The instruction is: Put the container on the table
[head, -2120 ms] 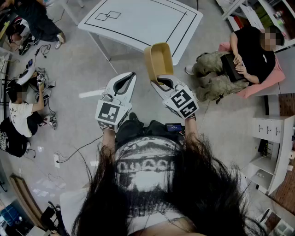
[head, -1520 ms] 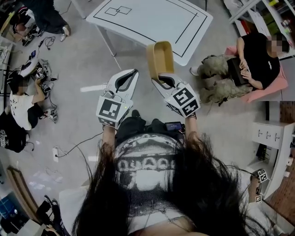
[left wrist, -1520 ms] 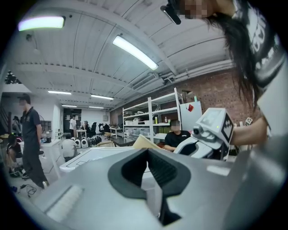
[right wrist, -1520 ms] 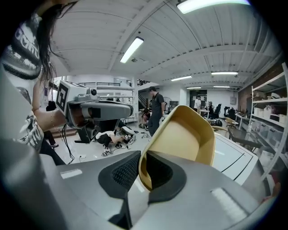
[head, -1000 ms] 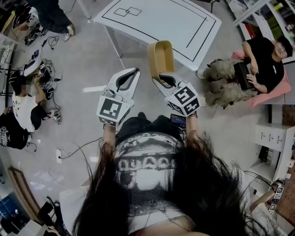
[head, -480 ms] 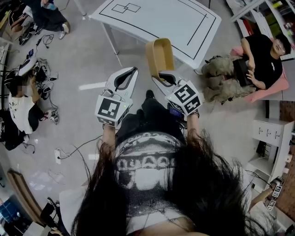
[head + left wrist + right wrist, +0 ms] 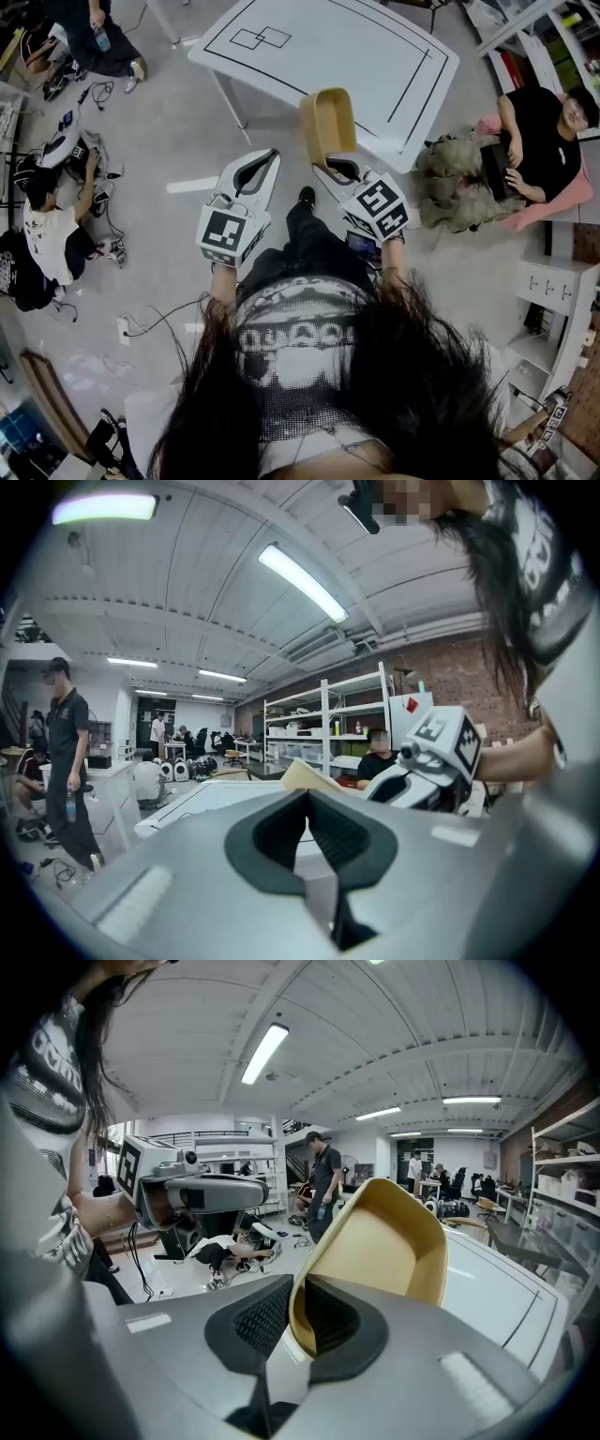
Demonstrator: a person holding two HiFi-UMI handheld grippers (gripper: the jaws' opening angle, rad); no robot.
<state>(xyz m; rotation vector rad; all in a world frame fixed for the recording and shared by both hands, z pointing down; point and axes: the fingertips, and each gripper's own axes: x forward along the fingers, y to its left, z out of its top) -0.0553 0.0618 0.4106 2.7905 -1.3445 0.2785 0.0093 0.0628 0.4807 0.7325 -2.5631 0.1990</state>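
A tan container is held upright on its side in front of me, open side to the right. My right gripper is shut on its lower wall; in the right gripper view that wall runs between the pads of the right gripper. The container hangs over the near edge of the white table, which is marked with black lines. My left gripper hovers to the container's left, shut and holding nothing. Its tips meet, with the table beyond.
A person sits on a pink seat right of the table. Other people sit on the floor at left among cables. A white shelf unit stands at right. A person stands at left.
Both grippers have moved forward toward the table, the container still held in the right one. The table now sits closer under the container.
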